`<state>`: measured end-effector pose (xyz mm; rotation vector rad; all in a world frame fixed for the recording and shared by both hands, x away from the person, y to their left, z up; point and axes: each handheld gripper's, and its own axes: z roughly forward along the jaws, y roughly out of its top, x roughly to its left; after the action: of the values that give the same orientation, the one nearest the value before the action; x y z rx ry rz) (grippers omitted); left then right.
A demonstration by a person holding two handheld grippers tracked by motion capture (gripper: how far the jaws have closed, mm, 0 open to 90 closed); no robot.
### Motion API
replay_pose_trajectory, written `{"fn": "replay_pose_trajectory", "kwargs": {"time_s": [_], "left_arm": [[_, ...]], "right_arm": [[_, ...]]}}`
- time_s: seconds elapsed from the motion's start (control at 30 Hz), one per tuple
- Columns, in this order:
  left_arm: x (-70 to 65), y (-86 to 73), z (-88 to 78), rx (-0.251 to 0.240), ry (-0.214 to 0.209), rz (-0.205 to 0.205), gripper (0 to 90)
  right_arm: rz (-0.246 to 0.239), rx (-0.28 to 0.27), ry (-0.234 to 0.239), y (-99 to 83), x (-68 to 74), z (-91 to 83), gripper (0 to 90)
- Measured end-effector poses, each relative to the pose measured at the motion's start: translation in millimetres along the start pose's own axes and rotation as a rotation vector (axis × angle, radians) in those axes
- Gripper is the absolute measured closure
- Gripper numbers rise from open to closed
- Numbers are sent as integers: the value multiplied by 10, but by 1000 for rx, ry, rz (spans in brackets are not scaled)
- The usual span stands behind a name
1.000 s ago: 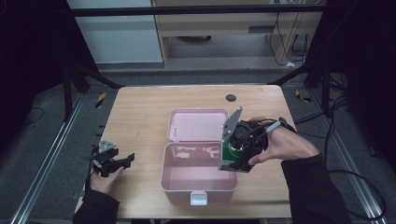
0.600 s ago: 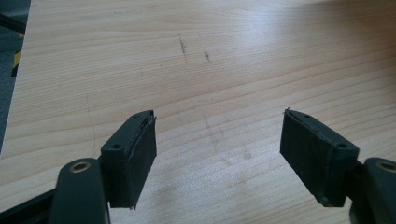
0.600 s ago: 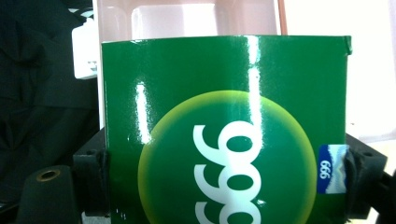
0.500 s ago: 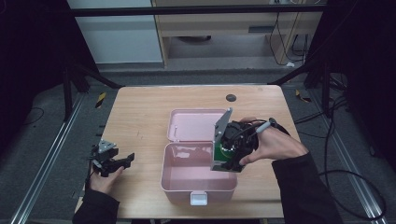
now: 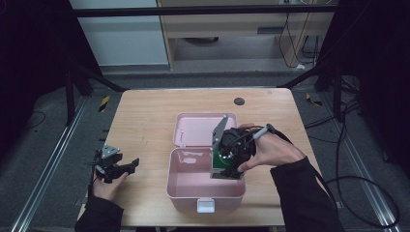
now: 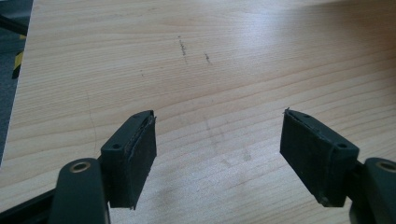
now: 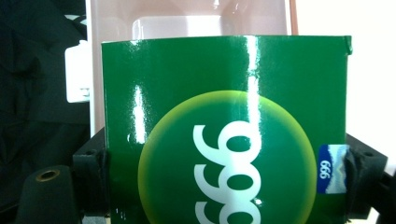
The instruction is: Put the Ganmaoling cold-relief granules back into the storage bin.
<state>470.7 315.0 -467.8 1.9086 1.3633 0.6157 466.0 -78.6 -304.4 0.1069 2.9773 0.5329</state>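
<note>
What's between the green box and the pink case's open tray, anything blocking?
Nothing visible. The right gripper holds the green box over the right side of the pink case, whose lid lies flat behind it. The bare tray floor below looks free of other items.

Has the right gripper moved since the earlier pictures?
Yes. The right gripper, holding the green box, has moved left and down, from the pink case's right wall towards its inside.
</note>
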Motion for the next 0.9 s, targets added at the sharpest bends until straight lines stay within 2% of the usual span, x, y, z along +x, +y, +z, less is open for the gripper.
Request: {"fn": "replay_pose_trajectory", "kwargs": {"time_s": [0.2, 0.37, 0.43, 0.57, 0.73, 0.9], "left_arm": [[5, 0, -7, -1, 0, 1, 261], [4, 0, -4, -2, 0, -1, 261], [5, 0, -4, -2, 0, -2, 261], [7, 1, -7, -2, 1, 0, 261], [9, 1, -6, -2, 1, -1, 261], [7, 2, -8, -2, 1, 0, 261]], "right_arm": [[-15, 20, 1, 22, 3, 118, 160], [-3, 30, 18, -24, -2, 227, 161], [-14, 41, 19, -37, 0, 274, 160], [-9, 34, 34, -44, 5, 318, 160], [-11, 55, 38, -77, 7, 411, 159], [-30, 77, 51, -58, 29, 510, 159]]}}
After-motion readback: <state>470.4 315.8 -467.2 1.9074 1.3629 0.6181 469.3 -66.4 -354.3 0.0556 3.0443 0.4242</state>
